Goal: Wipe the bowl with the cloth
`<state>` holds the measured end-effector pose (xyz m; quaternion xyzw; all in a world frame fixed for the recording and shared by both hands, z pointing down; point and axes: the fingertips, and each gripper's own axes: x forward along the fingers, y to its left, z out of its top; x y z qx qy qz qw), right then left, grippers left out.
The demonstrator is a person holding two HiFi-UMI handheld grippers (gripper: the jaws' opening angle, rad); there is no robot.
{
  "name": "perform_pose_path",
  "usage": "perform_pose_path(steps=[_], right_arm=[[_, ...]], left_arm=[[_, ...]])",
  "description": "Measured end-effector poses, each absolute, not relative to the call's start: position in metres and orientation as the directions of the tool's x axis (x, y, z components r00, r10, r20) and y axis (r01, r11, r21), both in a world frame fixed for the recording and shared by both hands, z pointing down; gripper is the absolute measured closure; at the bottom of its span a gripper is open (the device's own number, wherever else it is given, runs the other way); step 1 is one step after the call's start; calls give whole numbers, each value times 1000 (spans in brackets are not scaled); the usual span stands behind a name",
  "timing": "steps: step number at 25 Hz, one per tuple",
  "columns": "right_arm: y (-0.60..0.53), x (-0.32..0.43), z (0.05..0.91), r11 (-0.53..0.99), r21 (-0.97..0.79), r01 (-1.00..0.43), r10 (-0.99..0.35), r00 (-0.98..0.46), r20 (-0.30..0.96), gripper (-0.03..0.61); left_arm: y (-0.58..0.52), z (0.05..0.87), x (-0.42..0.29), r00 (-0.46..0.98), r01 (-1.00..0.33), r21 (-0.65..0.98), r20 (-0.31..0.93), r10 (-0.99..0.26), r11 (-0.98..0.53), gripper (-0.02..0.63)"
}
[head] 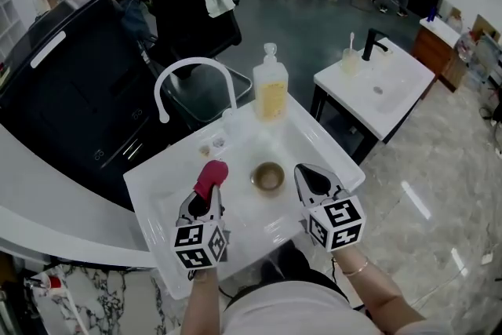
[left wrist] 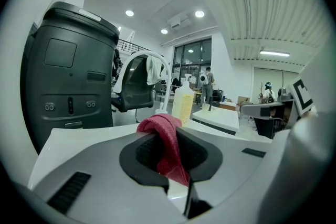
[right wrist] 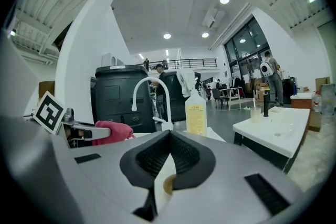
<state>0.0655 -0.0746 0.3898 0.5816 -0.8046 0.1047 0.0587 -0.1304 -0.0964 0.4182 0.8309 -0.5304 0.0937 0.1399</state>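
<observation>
A small brown bowl (head: 267,176) stands on the white basin top (head: 235,223), between my two grippers. A red cloth (head: 211,176) sticks up out of my left gripper (head: 205,198), just left of the bowl. In the left gripper view the jaws are shut on that cloth (left wrist: 167,145), which hangs down between the pads. To the bowl's right, my right gripper (head: 307,178) is shut with nothing in it. Its own view shows the pads meeting at the tips (right wrist: 168,136), with a sliver of the bowl (right wrist: 169,184) visible below them.
A white curved faucet (head: 196,67) and a yellow soap bottle (head: 271,87) stand at the basin's far side, with a clear cup (head: 231,121) between them. A second white washstand (head: 376,86) stands to the right. A black machine (head: 70,74) is at the left.
</observation>
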Motion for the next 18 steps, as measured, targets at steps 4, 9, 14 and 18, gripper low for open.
perform_pose_path(steps=[4, 9, 14, 18], right_arm=[[-74, 64, 392, 298, -113, -948, -923, -316, 220, 574], [-75, 62, 392, 297, -115, -948, -922, -316, 223, 574], [-81, 62, 393, 296, -120, -948, -922, -316, 225, 574], [-86, 60, 392, 299, -125, -946, -920, -320, 226, 574]], left_arm=[[-95, 416, -132, 420, -907, 130, 294, -858, -400, 553], [-96, 415, -136, 415, -910, 131, 289, -863, -394, 554], [-101, 415, -139, 411, -912, 134, 282, -867, -388, 554], [-105, 414, -141, 408, -913, 136, 279, -869, -385, 554]])
